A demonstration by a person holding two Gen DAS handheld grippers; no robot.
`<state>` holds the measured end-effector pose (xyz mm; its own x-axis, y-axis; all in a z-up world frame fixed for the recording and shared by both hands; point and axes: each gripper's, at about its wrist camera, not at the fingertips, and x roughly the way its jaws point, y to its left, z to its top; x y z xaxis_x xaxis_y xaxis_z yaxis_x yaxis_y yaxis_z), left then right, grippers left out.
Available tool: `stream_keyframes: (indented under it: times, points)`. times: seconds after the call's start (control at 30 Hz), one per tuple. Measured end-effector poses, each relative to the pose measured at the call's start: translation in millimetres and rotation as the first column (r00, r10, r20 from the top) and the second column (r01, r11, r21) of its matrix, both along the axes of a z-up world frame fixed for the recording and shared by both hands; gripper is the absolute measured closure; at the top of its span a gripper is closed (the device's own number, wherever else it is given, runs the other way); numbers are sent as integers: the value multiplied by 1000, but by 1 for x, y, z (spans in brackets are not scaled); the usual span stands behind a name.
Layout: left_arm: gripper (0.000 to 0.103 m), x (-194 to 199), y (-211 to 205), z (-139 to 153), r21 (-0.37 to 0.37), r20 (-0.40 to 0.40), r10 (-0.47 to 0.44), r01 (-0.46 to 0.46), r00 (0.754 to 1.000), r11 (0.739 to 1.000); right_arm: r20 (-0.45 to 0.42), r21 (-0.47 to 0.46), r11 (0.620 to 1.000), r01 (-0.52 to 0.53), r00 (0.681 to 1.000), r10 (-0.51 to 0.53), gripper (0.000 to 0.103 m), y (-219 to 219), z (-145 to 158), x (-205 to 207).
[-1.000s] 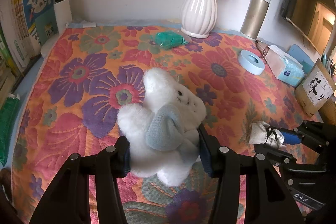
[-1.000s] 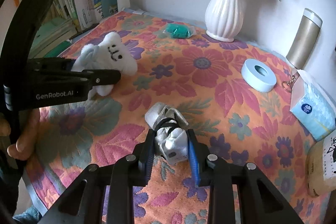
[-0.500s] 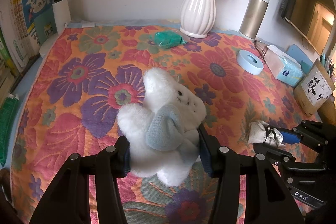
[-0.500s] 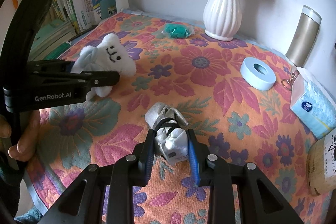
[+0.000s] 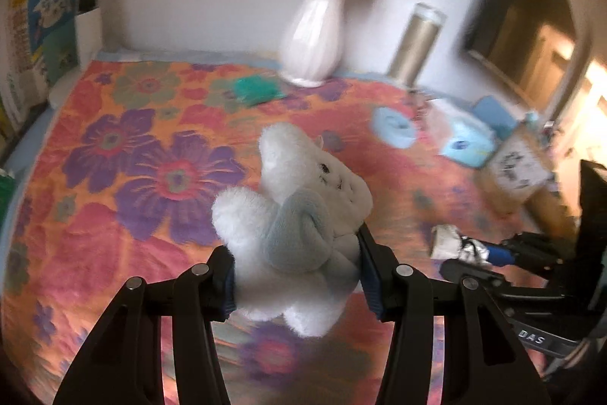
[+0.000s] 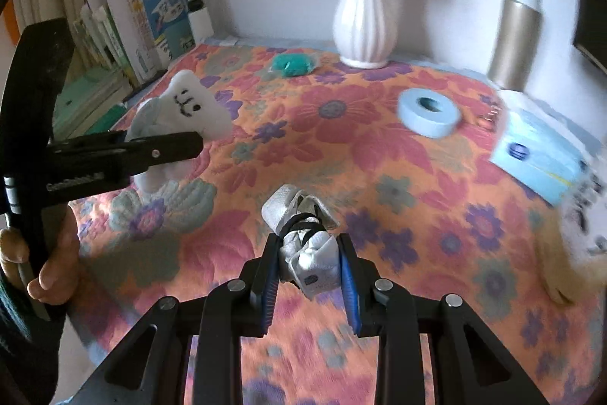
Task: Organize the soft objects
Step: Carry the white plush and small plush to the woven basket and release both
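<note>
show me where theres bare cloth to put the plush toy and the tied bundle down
Free: the wide left and middle of the floral cloth, between the books, green packet and tape roll. Crowded: the back by the vase and flask, and the right edge with the tissue pack.

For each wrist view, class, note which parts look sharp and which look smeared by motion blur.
Left wrist view: the plush toy and left gripper are sharp, the vase and tissue pack smeared. Right wrist view: the rolled socks and right gripper are crisp, the floral cloth blurred.
</note>
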<state>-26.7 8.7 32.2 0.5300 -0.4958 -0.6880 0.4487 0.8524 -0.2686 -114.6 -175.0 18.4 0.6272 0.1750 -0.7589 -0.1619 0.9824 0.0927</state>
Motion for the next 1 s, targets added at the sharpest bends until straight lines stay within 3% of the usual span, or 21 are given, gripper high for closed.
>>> stream_keyframes:
  times: [0.13,0.3,0.53,0.7,0.8,0.9,1.0]
  points:
    - [54,-22,-25,18,-51,17,-89,89,996,995,35,25,999,45,998,-46,75,-25,22,-32]
    - [54,-50,-62,44,-115,42,-213,216,976,970,99,41,993,115,988,-118,75,-62,51,-70]
    - [54,-90,-136,92,-142,121,-377,392,918,909,205,69,967,245,945,-254,75,-124,91,-128]
    - [54,-117,-208,123,-113,185,-495,519,849,848,273,106,919,380,877,-395,75,-187,116,-176]
    - [54,-127,-253,136,-88,208,-530,556,822,827,284,108,878,466,832,-476,75,-230,123,-198]
    - [54,-130,-302,144,-62,215,-558,582,801,811,285,107,819,563,772,-568,75,-279,131,-214]
    - [54,-127,-349,140,-52,188,-579,596,794,801,240,189,767,613,729,-641,75,-329,131,-217]
